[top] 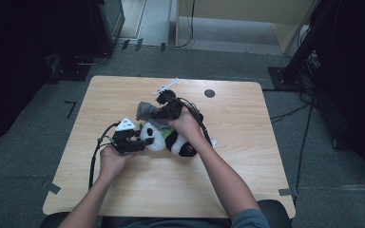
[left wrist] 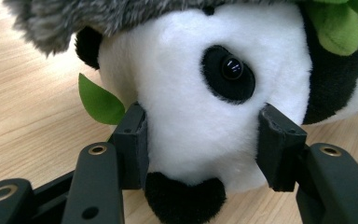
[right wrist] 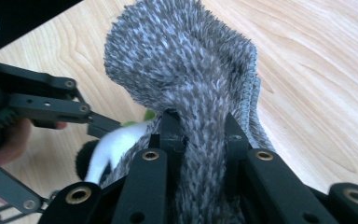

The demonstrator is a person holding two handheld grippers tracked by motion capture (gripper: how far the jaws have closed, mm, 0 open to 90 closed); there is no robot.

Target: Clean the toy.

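Observation:
A black-and-white panda plush [top: 173, 140] with green leaves lies on its side in the middle of the wooden table [top: 247, 161]. My left gripper [top: 144, 138] comes at it from the left; its pads [left wrist: 133, 140] press into both sides of the white head [left wrist: 191, 88]. My right gripper [top: 160, 112] sits just behind the panda, shut on a grey fuzzy knitted cloth [right wrist: 186, 60] that bunches between its jaws. The cloth [top: 145, 110] drapes over the top of the panda's head [left wrist: 121, 14]. The right gripper view also has the left gripper [right wrist: 51, 100] and a patch of white plush [right wrist: 116, 142].
A small white object [top: 166, 87] lies near the table's far edge, with a dark round spot [top: 209, 93] to its right. Cables trail from both grippers. Dark equipment and floor cables surround the table.

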